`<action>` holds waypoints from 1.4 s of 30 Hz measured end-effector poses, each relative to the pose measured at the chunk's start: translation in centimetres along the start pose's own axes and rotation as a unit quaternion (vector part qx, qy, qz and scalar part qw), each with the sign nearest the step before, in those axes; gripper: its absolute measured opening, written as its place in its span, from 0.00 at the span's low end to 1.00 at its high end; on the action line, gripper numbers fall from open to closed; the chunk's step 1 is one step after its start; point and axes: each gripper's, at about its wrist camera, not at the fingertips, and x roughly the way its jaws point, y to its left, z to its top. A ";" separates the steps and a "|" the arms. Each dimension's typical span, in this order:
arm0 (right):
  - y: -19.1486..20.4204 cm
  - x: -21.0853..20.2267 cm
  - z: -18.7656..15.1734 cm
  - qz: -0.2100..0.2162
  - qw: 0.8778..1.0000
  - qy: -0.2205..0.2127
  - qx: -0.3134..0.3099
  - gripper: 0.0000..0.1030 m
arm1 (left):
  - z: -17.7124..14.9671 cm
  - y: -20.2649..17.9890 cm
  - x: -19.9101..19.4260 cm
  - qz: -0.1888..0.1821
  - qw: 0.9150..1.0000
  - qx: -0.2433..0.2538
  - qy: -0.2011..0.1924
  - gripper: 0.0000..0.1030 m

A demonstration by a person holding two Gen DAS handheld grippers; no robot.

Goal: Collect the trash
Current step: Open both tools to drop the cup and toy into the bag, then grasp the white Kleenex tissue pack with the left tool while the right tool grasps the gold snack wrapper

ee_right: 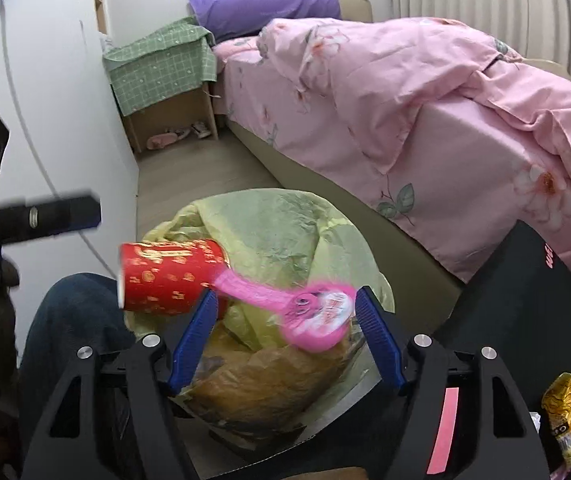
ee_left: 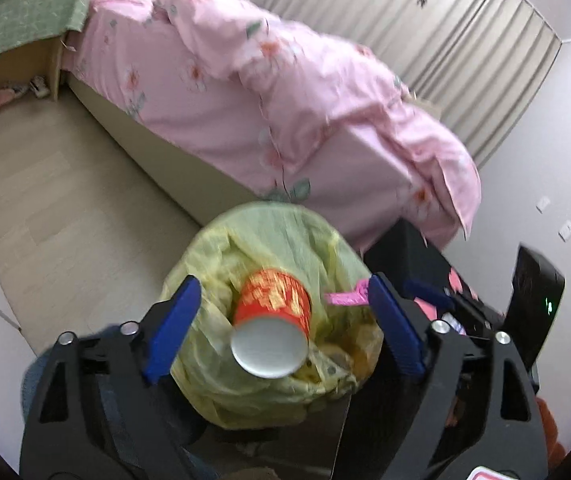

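Paper cup (ee_left: pixel 271 328), red w/ gold print, over crinkly bin liner (ee_left: pixel 269 236).

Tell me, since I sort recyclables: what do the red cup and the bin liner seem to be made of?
The red cup looks like coated paper: matte white inside, thin rolled rim, glossy gold print. The bin liner looks like thin yellow-green plastic film: translucent, creased and crinkled.

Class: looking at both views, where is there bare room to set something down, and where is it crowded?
Free: the floor strip between bed and wall. Crowded: the bin bag mouth, where the cup and pink wrapper sit between the open left gripper and right gripper.
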 end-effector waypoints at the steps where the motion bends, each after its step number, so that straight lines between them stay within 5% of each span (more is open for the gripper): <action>1: -0.1 -0.5 -0.1 -0.004 1.000 -0.004 0.005 0.66 | 0.2 -0.2 -0.4 0.008 1.000 0.003 -0.010 0.84; 7: -2.4 -5.4 -1.5 -0.028 0.997 -0.027 0.061 0.66 | -0.1 -1.3 -0.3 0.009 1.000 0.021 -0.009 0.86; 15: -4.9 -13.4 -8.4 -0.065 0.994 -0.036 0.085 0.67 | -1.4 -5.0 0.3 -0.031 0.998 0.057 0.006 0.86; 19: -6.0 -17.5 -12.7 -0.142 0.983 -0.050 0.103 0.67 | -2.6 -8.8 1.3 -0.076 0.991 0.104 0.021 0.88; 23: -8.2 -20.9 -17.0 -0.203 0.965 -0.055 0.159 0.67 | -4.6 -14.5 3.6 -0.150 0.970 0.183 0.062 0.91; 31: -11.0 -23.4 -22.3 -0.243 0.944 -0.059 0.216 0.67 | -9.2 -22.5 6.9 -0.196 0.927 0.297 0.118 0.91; 36: -11.5 -23.5 -24.3 -0.271 0.932 -0.051 0.236 0.67 | -10.2 -23.6 10.3 -0.173 0.931 0.270 0.177 0.91; 42: -11.7 -23.3 -25.8 -0.277 0.926 -0.049 0.252 0.67 | -11.1 -24.8 11.7 -0.149 0.938 0.258 0.179 0.91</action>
